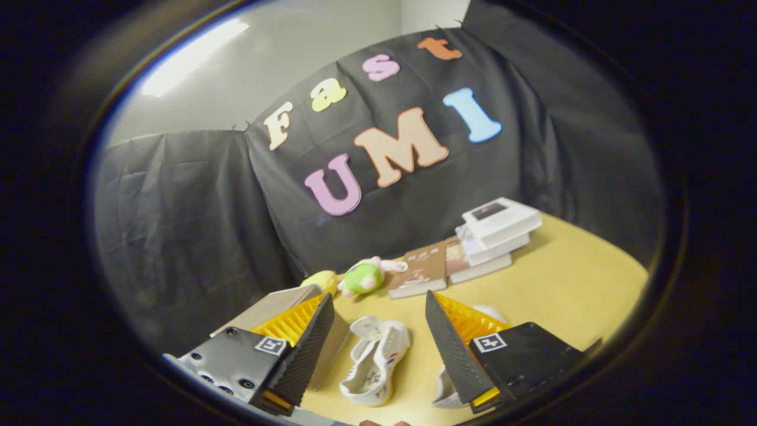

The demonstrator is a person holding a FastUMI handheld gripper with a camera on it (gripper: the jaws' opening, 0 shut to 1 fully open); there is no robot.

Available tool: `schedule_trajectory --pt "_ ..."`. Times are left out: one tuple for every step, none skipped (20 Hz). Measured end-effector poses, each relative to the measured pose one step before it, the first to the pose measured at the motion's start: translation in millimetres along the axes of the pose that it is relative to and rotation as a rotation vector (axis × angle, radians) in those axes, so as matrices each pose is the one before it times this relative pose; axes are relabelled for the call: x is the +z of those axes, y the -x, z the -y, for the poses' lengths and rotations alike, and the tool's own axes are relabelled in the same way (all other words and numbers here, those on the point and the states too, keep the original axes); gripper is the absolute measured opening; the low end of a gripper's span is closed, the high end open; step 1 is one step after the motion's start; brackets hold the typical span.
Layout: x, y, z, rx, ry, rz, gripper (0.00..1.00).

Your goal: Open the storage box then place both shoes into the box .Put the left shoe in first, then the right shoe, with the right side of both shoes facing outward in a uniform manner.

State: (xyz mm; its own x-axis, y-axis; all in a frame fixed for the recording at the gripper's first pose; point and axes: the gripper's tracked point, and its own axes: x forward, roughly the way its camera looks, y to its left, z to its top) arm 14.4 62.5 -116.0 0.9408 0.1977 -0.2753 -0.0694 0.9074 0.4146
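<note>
Table (568,278): tan top that carries everything here; places below are given from the white shoe lying between the fingers.
Storage box (278,305): cardboard-coloured, just to the left of that shoe, mostly hidden behind the left finger. I cannot tell whether its lid is up; by my reading, opening it is the step in hand, since both shoes lie outside it.
Books (497,234): a white stack with brown volumes beside it, well beyond the shoe against the booth wall, clear of the working space and not part of the job.
Gripper (378,343): fingers spread wide with nothing between the pads, raised above the table and tilted, probably to take in the layout before committing to a target.
Shoe between the fingers (375,364): white, lying on its side with the sole edge showing, close to the box. Whether it is the left or right one I cannot tell.
Second shoe (443,387): white, just to the right of the first, largely covered by the right finger; only its heel part shows.
Plush toys (362,278): a green one and a yellow one, beyond the shoe near the wall; bystanders.
</note>
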Motion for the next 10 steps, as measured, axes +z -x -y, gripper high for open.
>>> schedule_trajectory --pt "-14.09 -5.10 -5.15 0.02126 -0.03369 -0.05013 1.00" --pt "-14.14 -3.61 -7.36 0.02966 -0.03430 -0.04836 1.00" --pt "-13.97 -7.68 -12.02 0.03520 -0.03878 -0.04949 1.00" --pt "-12.61 -5.08 -11.62 0.04396 -0.04427 -0.04887 1.00" --pt "-12.22 -5.12 -11.75 0.04724 -0.04848 -0.04244 1.00" --pt "-7.49 -5.87 -8.46 0.04285 -0.05239 -0.03463 1.00" --pt "-7.32 -7.13 -6.74 0.03786 -0.05517 -0.03270 1.00" --pt "-7.47 -6.98 -6.77 0.03940 -0.05854 -0.03352 1.00" --pt "-9.76 -6.52 -7.13 0.04592 -0.06177 -0.03536 1.00" --pt "-7.39 -5.53 -7.85 0.04389 -0.06680 -0.03326 1.00"
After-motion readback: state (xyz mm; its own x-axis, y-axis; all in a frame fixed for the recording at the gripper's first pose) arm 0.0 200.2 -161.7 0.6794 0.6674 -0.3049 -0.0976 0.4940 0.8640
